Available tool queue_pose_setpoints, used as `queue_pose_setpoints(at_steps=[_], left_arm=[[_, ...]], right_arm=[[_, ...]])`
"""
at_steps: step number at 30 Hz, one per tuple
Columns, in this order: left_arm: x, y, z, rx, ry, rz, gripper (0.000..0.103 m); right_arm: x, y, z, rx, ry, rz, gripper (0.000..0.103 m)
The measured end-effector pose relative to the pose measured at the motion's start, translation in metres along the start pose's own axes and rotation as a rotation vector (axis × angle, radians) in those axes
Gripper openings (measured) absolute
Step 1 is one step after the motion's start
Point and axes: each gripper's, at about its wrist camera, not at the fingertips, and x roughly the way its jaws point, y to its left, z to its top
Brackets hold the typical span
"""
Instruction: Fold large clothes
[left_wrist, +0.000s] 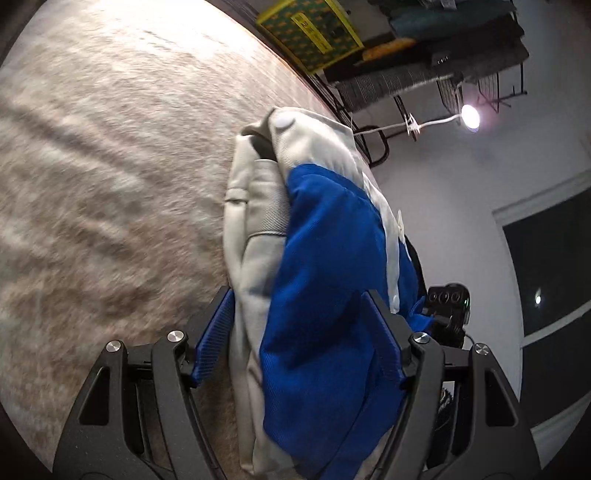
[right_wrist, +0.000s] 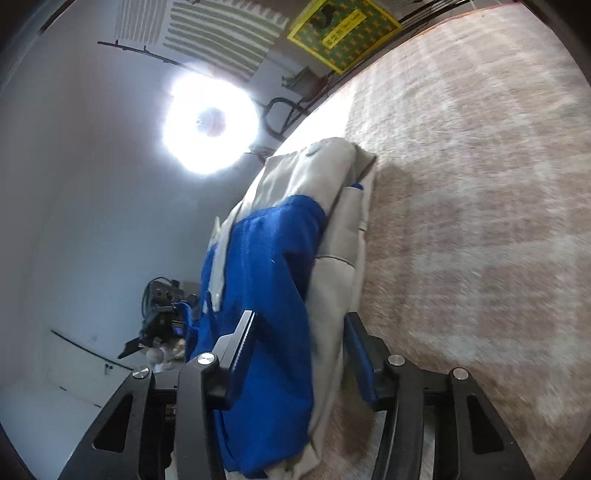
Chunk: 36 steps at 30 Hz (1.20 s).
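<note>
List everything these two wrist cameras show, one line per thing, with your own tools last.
Folded blue and beige fabric garment: one, bundled, lying on the carpet between both tools' jaws.
Beige patterned carpet: one, covers the floor under the garment.
Yellow-bordered green patterned mat: one, beyond the carpet's far edge.
Bright round lamp: one, white glare, against the pale wall.
Black wire rack with stacked fabrics: one, dark, behind the carpet.
Black camera device: one, past the garment.
Dark window: one, in the wall.
Left tool: one, black with blue pads, jaws apart around the garment.
Right tool: one, black with blue pads; grip unclear.
</note>
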Motion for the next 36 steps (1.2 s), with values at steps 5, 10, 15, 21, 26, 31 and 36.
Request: queue_pose_setpoints(at_steps=[5, 10, 15, 21, 26, 31, 36], left_arm=[[0.011, -0.007, 0.004, 0.010, -0.002, 0.001, 0.072], [0.011, -0.011, -0.001, 0.011, -0.037, 0.048, 0.062], [0.007, -0.034, -0.011, 0.124, -0.087, 0.157, 0.047], [-0.002, -0.062, -0.023, 0.200, -0.123, 0.208, 0.036], [-0.010, -0.076, -0.032, 0.218, -0.136, 0.201, 0.032], [-0.015, -0.083, -0.034, 0.221, -0.138, 0.198, 0.030], [-0.020, -0.102, -0.034, 0.234, -0.141, 0.195, 0.029]], right_arm=[[0.016, 0.002, 0.006, 0.020, 0.010, 0.057, 0.051], [0.029, 0.011, 0.010, 0.004, 0.000, 0.024, 0.049], [0.033, 0.041, 0.007, -0.104, -0.024, -0.089, 0.033], [0.036, 0.091, 0.008, -0.256, -0.054, -0.205, 0.021], [0.035, 0.118, 0.004, -0.340, -0.063, -0.249, 0.018], [0.027, 0.120, 0.001, -0.349, -0.072, -0.262, 0.018], [0.022, 0.118, 0.001, -0.342, -0.089, -0.250, 0.017]])
